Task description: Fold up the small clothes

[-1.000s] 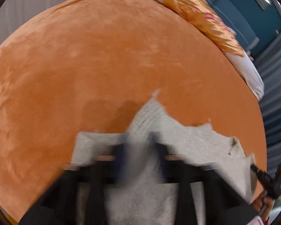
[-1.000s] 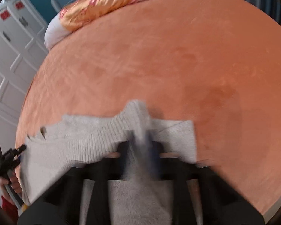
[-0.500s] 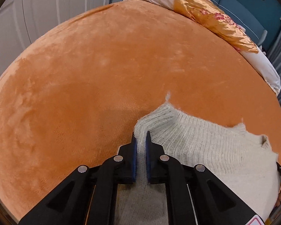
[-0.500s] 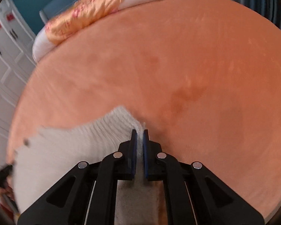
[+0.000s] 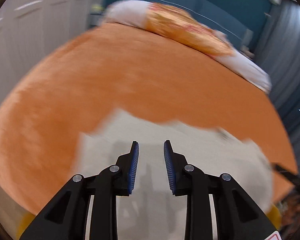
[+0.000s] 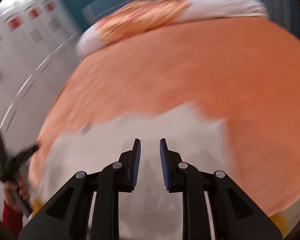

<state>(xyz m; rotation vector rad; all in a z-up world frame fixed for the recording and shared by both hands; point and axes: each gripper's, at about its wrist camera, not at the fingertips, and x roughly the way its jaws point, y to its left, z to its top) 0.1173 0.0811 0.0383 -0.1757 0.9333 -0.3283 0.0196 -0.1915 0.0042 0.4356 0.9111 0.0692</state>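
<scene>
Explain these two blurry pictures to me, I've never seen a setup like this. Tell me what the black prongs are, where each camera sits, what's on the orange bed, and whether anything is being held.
There is no robot here. A person carries a hand-held claw in each hand, and a wide-angle camera on each looks forward along its two black fingers. One picture is from the left claw, the other from the right claw. Both look down on a bed with an orange cover and pillows at its far end. A whitish knitted garment lies on the cover near its front edge. Nothing is held: the jaws of both claws have just been opening, their blue pads stand apart, and nothing is between them. At the left edge of the right view you can see the person's other hand gripping the left claw.
</scene>
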